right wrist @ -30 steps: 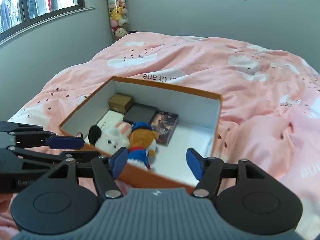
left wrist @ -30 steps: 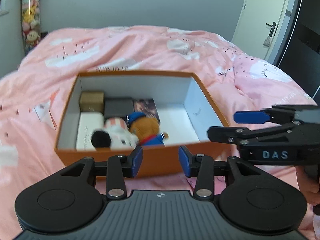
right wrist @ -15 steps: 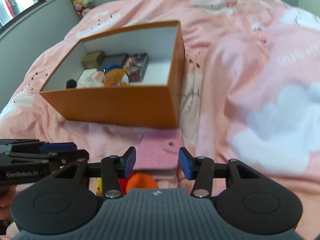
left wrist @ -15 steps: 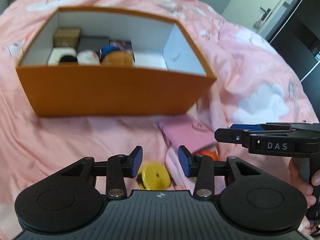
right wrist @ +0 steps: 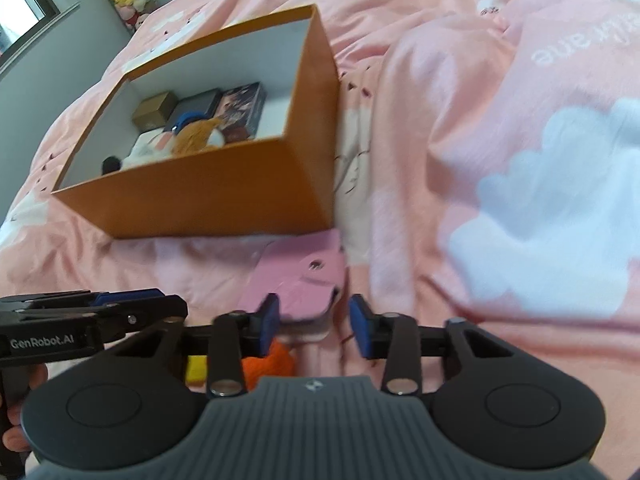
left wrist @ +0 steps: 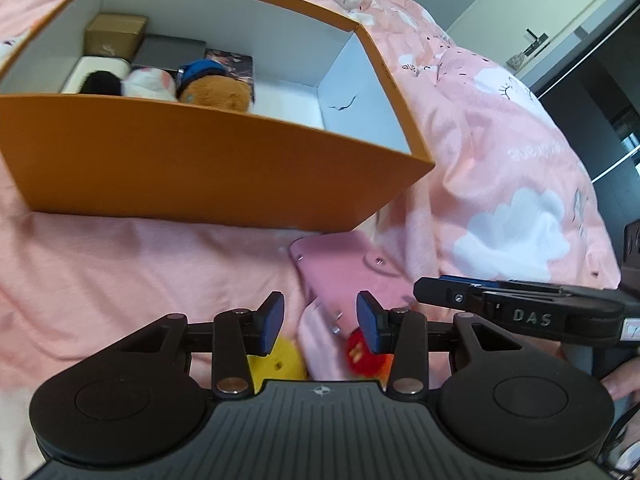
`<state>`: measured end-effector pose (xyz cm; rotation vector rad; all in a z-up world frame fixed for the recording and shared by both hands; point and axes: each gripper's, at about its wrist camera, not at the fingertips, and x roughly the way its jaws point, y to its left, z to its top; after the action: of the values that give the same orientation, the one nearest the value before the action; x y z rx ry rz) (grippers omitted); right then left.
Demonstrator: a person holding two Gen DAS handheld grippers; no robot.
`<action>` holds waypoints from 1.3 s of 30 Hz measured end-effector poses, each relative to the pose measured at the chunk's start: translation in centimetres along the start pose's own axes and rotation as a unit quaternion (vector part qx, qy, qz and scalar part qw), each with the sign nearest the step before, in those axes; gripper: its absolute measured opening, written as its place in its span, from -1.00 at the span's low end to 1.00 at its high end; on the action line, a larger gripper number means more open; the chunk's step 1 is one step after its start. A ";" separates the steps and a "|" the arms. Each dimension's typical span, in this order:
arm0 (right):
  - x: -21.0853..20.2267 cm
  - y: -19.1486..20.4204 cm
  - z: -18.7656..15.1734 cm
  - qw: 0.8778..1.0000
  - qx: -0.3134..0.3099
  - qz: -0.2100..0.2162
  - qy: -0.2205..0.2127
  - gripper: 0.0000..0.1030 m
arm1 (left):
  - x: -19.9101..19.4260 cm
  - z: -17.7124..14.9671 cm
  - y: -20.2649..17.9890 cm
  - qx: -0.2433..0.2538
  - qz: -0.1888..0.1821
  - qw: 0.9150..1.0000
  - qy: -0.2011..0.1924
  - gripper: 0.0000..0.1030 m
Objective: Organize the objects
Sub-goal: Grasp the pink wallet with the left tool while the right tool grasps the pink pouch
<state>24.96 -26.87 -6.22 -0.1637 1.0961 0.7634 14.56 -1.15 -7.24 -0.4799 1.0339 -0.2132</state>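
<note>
I am partway through the tidying. The orange box [left wrist: 208, 168] on the bed [right wrist: 500, 128] is already holding two plush toys [left wrist: 216, 90] and a few small boxes [left wrist: 116, 32]. Still lying outside, just in front of it, are the pink case [right wrist: 296, 284], a yellow toy [left wrist: 282, 360] and a red-orange toy [left wrist: 360, 354]. My left gripper [left wrist: 320, 322] is hanging above them, jaws partly apart and holding nothing. My right gripper [right wrist: 314, 326] is narrowing its jaws at the near edge of the pink case, not yet pressing on it, I judge. Three things are left to box.
</note>
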 end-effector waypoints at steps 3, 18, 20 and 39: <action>0.6 -0.7 0.8 1.000 0.008 -0.008 0.001 -0.41 | 1.5 0.8 0.0 -0.020 -0.012 1.000 0.012 0.15; 4.9 -2.5 1.9 0.999 0.003 -0.027 0.030 -0.67 | 8.9 2.3 1.3 -0.104 -0.023 0.990 0.093 0.43; 5.2 -2.7 2.0 0.999 0.006 -0.026 0.033 -0.68 | 9.5 2.3 1.2 -0.106 -0.030 0.989 0.098 0.43; 3.9 -3.0 1.6 0.997 0.046 0.019 0.052 -0.62 | 0.6 1.8 0.0 -0.057 -0.041 0.998 -0.001 -0.60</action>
<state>28.93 -26.44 -9.46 -0.1046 1.2337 0.7433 16.42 -0.85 -6.96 -0.6270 1.0298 -0.2278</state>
